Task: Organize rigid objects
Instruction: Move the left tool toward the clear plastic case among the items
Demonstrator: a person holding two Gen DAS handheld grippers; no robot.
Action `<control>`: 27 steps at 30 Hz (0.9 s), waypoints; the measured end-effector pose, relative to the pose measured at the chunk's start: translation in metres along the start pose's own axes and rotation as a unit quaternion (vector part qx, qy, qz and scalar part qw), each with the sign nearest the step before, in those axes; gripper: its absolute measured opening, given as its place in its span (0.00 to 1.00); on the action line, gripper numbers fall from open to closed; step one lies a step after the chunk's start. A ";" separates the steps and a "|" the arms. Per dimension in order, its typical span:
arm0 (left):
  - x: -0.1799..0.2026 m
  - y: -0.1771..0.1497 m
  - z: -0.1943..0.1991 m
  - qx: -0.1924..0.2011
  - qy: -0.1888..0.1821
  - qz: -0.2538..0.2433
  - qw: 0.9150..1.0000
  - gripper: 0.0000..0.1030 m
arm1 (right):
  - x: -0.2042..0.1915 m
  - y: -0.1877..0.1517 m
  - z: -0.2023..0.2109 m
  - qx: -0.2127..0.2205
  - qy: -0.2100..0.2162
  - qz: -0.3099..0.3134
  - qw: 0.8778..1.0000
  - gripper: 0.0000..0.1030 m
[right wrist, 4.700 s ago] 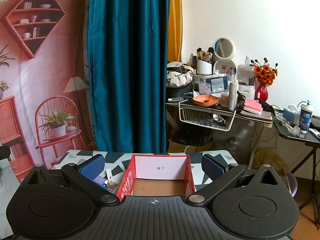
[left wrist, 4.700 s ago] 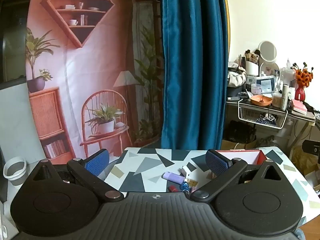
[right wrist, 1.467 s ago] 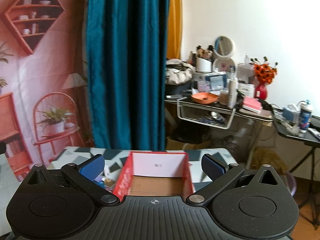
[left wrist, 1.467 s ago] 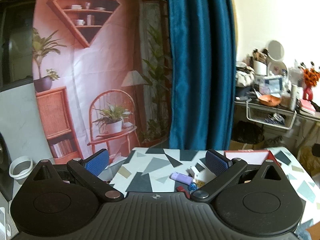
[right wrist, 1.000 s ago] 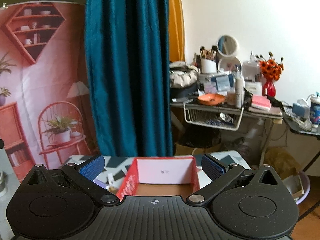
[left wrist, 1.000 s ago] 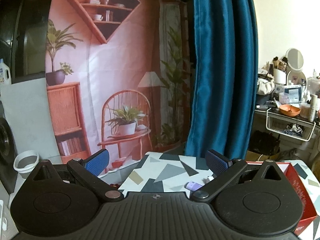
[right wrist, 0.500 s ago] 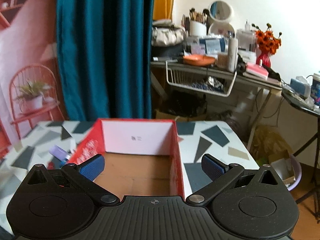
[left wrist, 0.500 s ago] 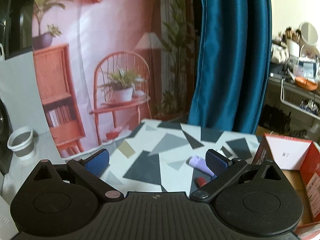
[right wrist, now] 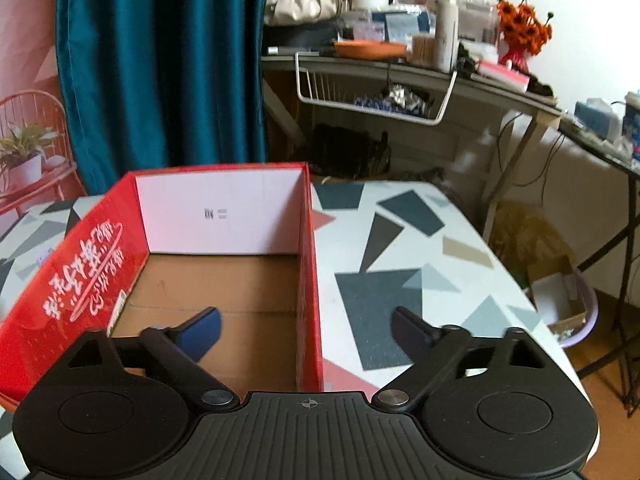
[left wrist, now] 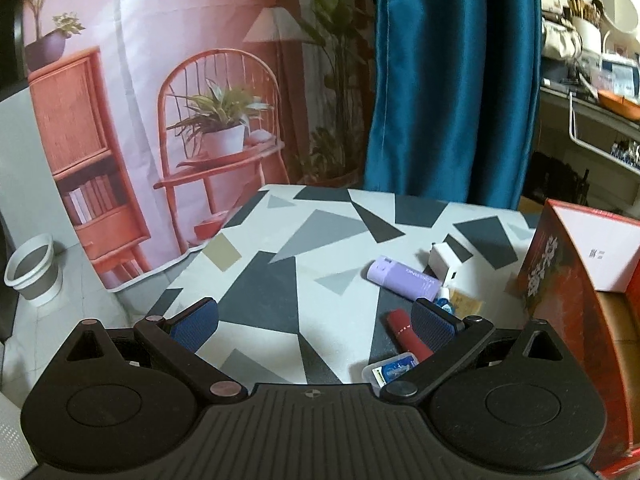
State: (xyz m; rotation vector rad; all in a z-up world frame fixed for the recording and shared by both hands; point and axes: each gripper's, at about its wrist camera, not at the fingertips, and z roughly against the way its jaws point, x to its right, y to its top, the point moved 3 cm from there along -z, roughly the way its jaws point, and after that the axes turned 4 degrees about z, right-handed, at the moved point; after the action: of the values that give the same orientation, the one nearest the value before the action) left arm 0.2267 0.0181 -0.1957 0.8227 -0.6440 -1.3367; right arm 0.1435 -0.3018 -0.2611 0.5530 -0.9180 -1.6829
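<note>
Left wrist view: the left gripper (left wrist: 314,322) hangs over the patterned table (left wrist: 280,280) with its jaws spread wide and nothing between them. The small things lie ahead and toward its right finger. A red tube (left wrist: 406,334) lies just beside the inner face of that finger's blue pad (left wrist: 434,326), its long axis running from near right to far left. Nearer the camera, a clear blue-labelled case (left wrist: 390,370) lies flat. Beyond the right pad a lilac case (left wrist: 402,282) lies on its side, its long axis slanting from far left to near right, with a white block (left wrist: 444,262) just behind it. The red box (left wrist: 560,280) stands to the right.

Right wrist view: the right gripper (right wrist: 306,330) has just been closing a little, yet its jaws stand apart and grip nothing. The box's right wall (right wrist: 310,280) runs between them, the left finger (right wrist: 200,330) inside the box, the right over the table. The box's long axis runs away from the claw, open side up.
</note>
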 end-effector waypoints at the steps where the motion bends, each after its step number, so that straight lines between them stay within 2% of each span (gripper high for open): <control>1: 0.001 -0.001 -0.004 -0.004 0.001 -0.002 1.000 1.00 | 0.000 -0.001 -0.003 -0.004 0.001 0.001 1.000 0.77; 8: 0.001 -0.011 -0.025 -0.040 -0.004 0.013 0.999 0.98 | 0.002 -0.009 -0.017 -0.027 0.013 0.009 1.000 0.51; 10: 0.000 -0.013 -0.031 -0.050 -0.002 0.014 0.999 0.95 | 0.003 -0.010 -0.020 -0.040 0.023 0.006 0.999 0.38; 13: 0.000 -0.015 -0.038 -0.061 -0.003 0.018 0.998 0.95 | 0.004 -0.011 -0.024 -0.054 0.035 0.009 0.998 0.25; 15: 0.001 -0.015 -0.040 -0.066 -0.005 0.016 0.998 0.95 | 0.004 -0.011 -0.025 -0.063 0.041 0.011 0.997 0.20; 20: 0.004 -0.021 -0.048 -0.087 -0.010 0.018 0.996 0.95 | 0.006 -0.011 -0.029 -0.080 0.038 0.026 0.996 0.10; 27: 0.006 -0.027 -0.056 -0.106 -0.015 0.018 0.994 0.94 | 0.006 -0.014 -0.030 -0.100 0.042 0.035 0.993 0.10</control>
State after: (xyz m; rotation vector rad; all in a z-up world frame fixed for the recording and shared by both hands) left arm 0.2573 0.0189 -0.2500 0.6171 -0.5269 -1.3611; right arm 0.1562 -0.3148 -0.2895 0.4464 -0.6912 -1.6528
